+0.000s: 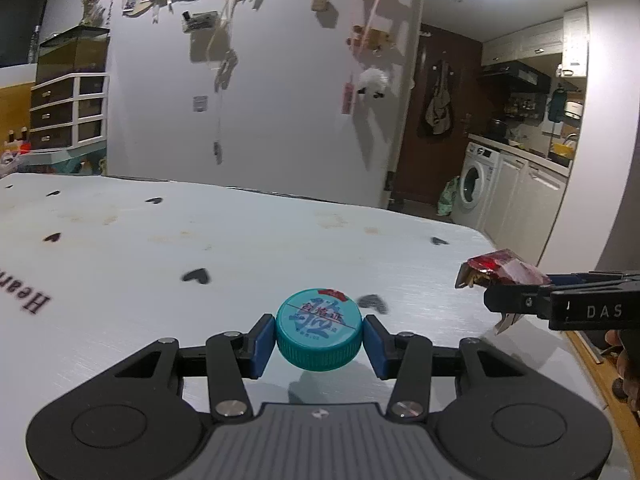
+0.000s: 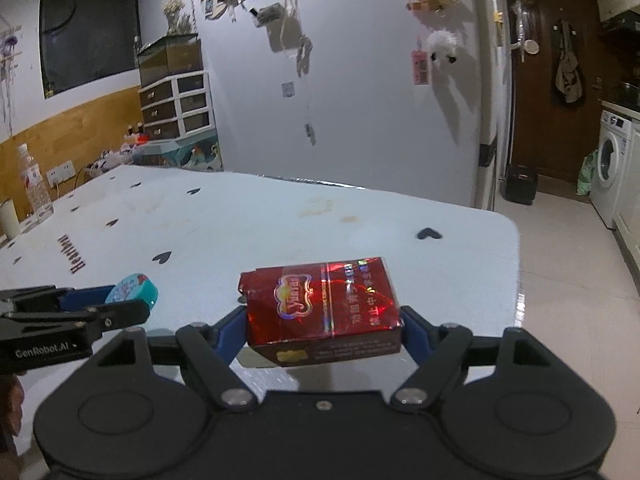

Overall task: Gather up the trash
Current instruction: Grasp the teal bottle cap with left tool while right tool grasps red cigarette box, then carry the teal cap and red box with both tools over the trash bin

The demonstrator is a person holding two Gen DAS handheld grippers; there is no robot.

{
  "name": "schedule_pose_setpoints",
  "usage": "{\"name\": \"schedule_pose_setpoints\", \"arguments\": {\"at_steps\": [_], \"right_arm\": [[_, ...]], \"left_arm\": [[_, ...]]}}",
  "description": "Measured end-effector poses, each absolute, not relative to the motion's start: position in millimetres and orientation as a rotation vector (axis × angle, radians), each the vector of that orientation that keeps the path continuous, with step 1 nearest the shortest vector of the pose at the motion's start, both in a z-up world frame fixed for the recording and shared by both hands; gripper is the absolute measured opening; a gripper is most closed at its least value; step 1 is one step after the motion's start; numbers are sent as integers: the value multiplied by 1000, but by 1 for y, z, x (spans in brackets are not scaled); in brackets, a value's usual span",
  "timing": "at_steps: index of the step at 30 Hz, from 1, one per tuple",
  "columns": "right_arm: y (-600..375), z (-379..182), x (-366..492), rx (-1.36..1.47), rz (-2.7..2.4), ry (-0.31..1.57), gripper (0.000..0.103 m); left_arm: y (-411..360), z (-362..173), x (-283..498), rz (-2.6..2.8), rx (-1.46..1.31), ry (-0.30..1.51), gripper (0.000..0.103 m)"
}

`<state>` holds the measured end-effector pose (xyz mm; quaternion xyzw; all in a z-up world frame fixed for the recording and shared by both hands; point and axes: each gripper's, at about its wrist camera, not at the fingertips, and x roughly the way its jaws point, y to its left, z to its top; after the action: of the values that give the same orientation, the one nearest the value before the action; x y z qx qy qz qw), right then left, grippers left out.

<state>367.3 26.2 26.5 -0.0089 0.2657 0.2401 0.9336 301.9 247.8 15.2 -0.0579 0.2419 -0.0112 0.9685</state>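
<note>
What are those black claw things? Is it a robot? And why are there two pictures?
No robot here: a person holds a pincer tool, called a gripper, in each hand. Each gripper carries a camera looking along its fingers, so you get two pictures of the same moment. In the left camera's picture, the left gripper squeezes a teal bottle cap. In the right camera's picture, the right gripper squeezes a crumpled red cigarette pack. Both are lifted above a white table printed with little black hearts. A clear bottle stands at its far left edge.
</note>
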Motion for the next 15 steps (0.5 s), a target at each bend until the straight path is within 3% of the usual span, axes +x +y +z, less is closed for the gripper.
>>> {"name": "schedule_pose_setpoints", "arguments": {"at_steps": [15], "right_arm": [[-71, 35, 318, -29, 377, 485, 80]], "left_arm": [[168, 18, 286, -76, -102, 462, 49]]}}
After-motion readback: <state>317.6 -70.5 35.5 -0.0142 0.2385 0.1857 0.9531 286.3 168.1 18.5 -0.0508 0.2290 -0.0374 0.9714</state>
